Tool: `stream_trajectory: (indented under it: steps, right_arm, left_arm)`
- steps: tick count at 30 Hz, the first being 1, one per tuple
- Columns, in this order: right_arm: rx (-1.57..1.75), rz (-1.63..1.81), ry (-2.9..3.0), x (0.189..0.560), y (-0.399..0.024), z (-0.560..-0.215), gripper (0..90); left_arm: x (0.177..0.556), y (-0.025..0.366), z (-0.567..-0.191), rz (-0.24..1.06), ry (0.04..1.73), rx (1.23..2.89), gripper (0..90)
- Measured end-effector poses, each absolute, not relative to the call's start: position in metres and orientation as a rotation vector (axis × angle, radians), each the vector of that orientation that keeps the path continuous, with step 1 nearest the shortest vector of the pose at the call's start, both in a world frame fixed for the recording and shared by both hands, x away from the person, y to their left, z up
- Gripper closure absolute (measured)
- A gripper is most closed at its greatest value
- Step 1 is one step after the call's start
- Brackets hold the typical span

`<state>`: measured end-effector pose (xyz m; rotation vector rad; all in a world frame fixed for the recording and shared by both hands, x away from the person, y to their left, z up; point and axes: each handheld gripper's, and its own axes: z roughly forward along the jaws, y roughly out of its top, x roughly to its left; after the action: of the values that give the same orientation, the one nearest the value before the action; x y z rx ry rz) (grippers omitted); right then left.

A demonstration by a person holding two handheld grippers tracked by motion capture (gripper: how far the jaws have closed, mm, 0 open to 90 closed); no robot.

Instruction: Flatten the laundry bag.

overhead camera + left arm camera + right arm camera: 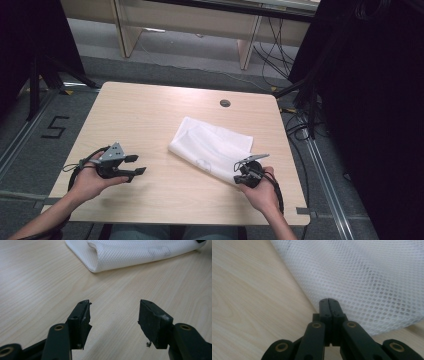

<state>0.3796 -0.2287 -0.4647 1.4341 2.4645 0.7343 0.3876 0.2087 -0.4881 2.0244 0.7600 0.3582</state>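
Mesh cloth (pixel 210 145), white, loosely folded over on itself, lying flat on the right half of the desk (pixel 150 105), one corner toward the far edge and the near corner by the person's right hand.

Far left, high view: left claw (pixel 140 164) held low over bare wood, well apart from the cloth, pointing roughly toward it. Jaws spread wide, nothing between them. Same reading from the left gripper view: left claw (pixel 113 312) gaping over empty woodgrain, folded edge of the cloth (pixel 130 252) farther off at the top, untouched from this side.

Middle: cloth resting with a thick fold along its left edge, layers lumpy rather than squared up. Not lifted, not spread out, no corner raised.

Right: right claw (pixel 237 176) set against the near right corner of the cloth. In the right gripper view, right claw (pixel 328 301) pressed fully together, tips right at the hem of the cloth (pixel 367 277). Impossible to tell whether a sliver of mesh is caught between the pads or merely lies behind them.

Judged progress: early. Done at most: approach on the right side and a pinch at, or just short of, the near corner. Left to do: confirming that hold, bringing the left claw across to a second corner or edge, then lifting and handling the cloth, whether by unfolding or by folding it neater.
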Motion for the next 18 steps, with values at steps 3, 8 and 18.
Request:
stream_trajectory:
  steps: [3, 8, 18]
  right_arm:
    - [1.444, 0.693, 2.486, 0.382, -0.225, -0.469, 90.0]
    - [1.459, 0.652, 2.495, 0.389, -0.224, -0.475, 90.0]
    - [1.472, 0.638, 2.451, 0.406, -0.230, -0.481, 88.3]
  left_arm:
    - [0.386, 0.210, -0.488, 0.345, 0.778, 2.021, 42.5]
    - [0.387, 0.210, -0.487, 0.358, 0.761, 2.027, 42.5]
    - [0.387, 0.209, -0.488, 0.364, 0.751, 2.028, 42.5]
